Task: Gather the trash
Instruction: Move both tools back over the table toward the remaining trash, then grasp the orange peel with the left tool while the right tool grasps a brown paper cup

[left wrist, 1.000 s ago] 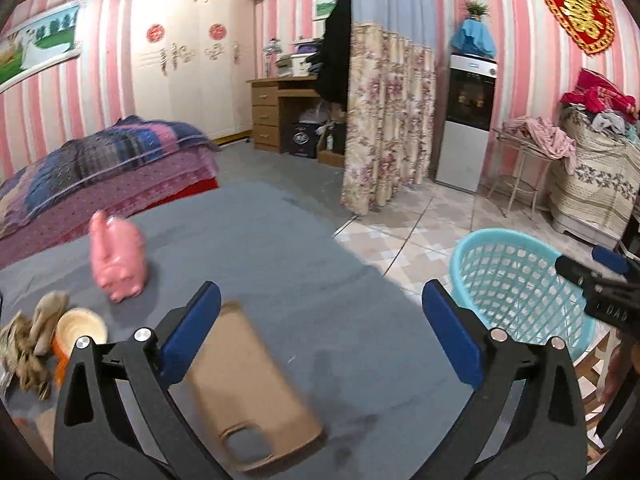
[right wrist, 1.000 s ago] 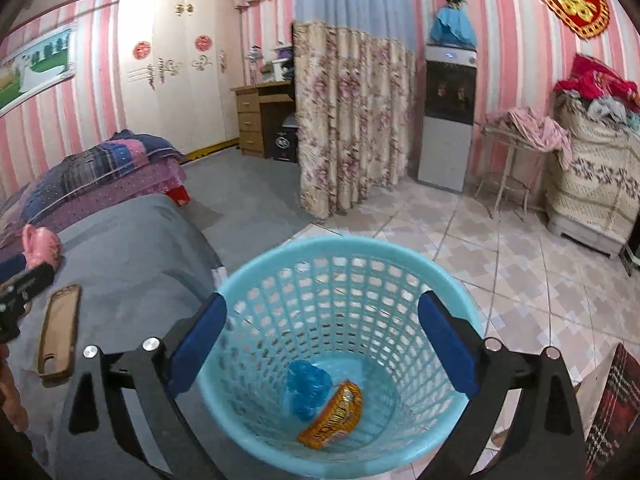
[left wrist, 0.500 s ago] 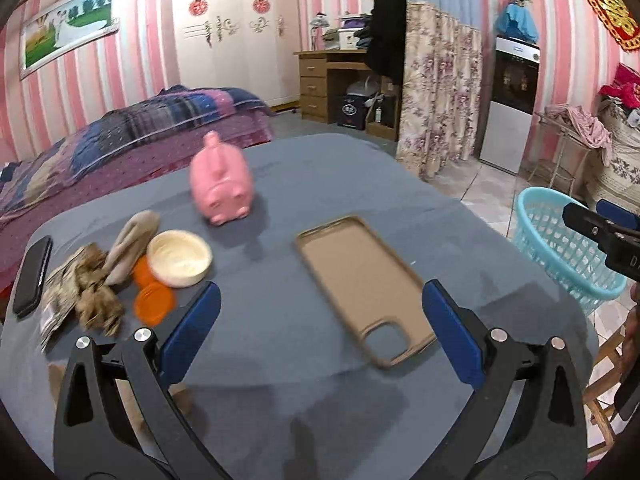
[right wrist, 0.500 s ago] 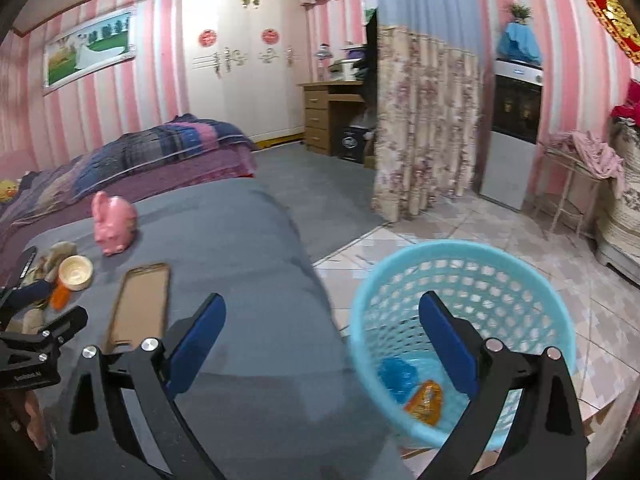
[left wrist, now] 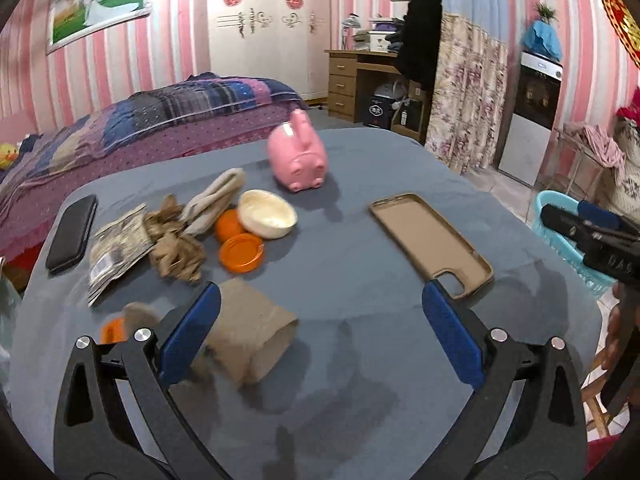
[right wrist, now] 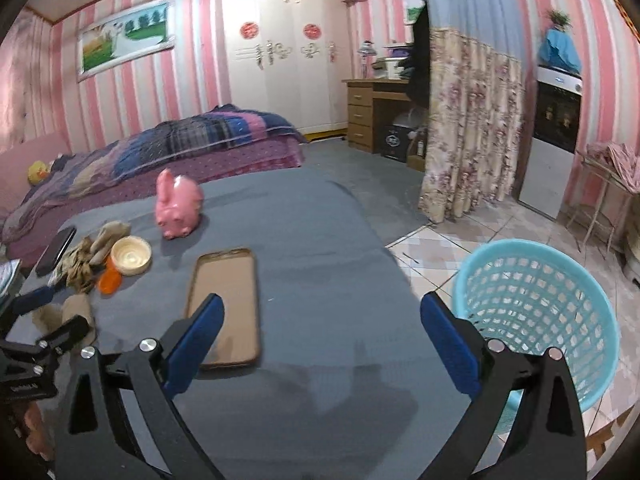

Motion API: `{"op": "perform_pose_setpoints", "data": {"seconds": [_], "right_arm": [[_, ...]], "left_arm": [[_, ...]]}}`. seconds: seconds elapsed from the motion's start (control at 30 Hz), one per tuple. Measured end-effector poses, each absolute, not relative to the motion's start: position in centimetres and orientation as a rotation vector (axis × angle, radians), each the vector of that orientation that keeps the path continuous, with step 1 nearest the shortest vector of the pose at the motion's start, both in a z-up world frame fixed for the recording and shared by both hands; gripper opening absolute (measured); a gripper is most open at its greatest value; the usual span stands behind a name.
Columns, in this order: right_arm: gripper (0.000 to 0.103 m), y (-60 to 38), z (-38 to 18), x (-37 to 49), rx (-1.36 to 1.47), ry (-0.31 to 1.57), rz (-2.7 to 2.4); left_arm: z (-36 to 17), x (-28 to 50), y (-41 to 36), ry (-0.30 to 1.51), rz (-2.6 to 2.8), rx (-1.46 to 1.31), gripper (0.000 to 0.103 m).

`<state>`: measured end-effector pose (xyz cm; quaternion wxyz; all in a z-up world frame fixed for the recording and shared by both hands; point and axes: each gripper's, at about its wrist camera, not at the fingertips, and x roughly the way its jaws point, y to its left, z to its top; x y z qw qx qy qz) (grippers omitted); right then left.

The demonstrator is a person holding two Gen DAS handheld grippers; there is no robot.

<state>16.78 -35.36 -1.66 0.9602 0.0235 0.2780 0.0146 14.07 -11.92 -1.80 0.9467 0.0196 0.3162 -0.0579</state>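
1. Left gripper [left wrist: 320, 332] spread wide, empty, hovering above the grey table [left wrist: 360, 360]; left finger just over a brown cardboard tube [left wrist: 252, 340] lying on its side, open end facing out.
2. Right gripper [right wrist: 320, 344] also parted, empty, over the table's near edge.
3. Bare cloth between tube and tan phone case [left wrist: 432, 240].
4. Beyond the tube: crumpled brown paper [left wrist: 176, 244], orange lid [left wrist: 241, 252].
5. Off the table's right edge, on the floor: blue basket [right wrist: 540, 304].

Left gripper [left wrist: 320, 332] swings from the table edge toward the trash pile; cardboard tube [left wrist: 250, 340] now sits by its left finger. Right gripper [right wrist: 320, 340] leaves the basket [right wrist: 536, 320], now over the table [right wrist: 320, 220].
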Motion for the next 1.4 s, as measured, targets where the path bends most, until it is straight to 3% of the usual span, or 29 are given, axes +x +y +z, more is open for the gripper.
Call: {"op": "perform_pose_setpoints", "data": {"seconds": [0.57, 1.2, 1.27, 1.37, 1.4], "right_arm": [[0.097, -27.7, -3.4, 16.7, 0.028, 0.602, 0.055], [0.097, -24.4, -4.8, 16.6, 0.026, 0.672, 0.113], [0.097, -23.9, -4.7, 16.8, 0.034, 0.672, 0.123], [0.097, -22.6, -4.7, 16.8, 0.022, 0.682, 0.15], [0.097, -22.1, -4.7, 16.8, 0.009, 0.686, 0.156]], "left_arm": [[-2.9, 8.4, -2.0, 0.659, -0.004, -0.047, 0.097], [-5.5, 13.5, 4.7, 0.747, 0.073, -0.066, 0.096], [-5.8, 14.5, 4.5, 0.769, 0.042, -0.047, 0.093], [-6.6, 15.8, 4.0, 0.826, -0.013, -0.042, 0.08], [-6.8, 16.1, 3.9, 0.844, -0.021, -0.041, 0.071]]}}
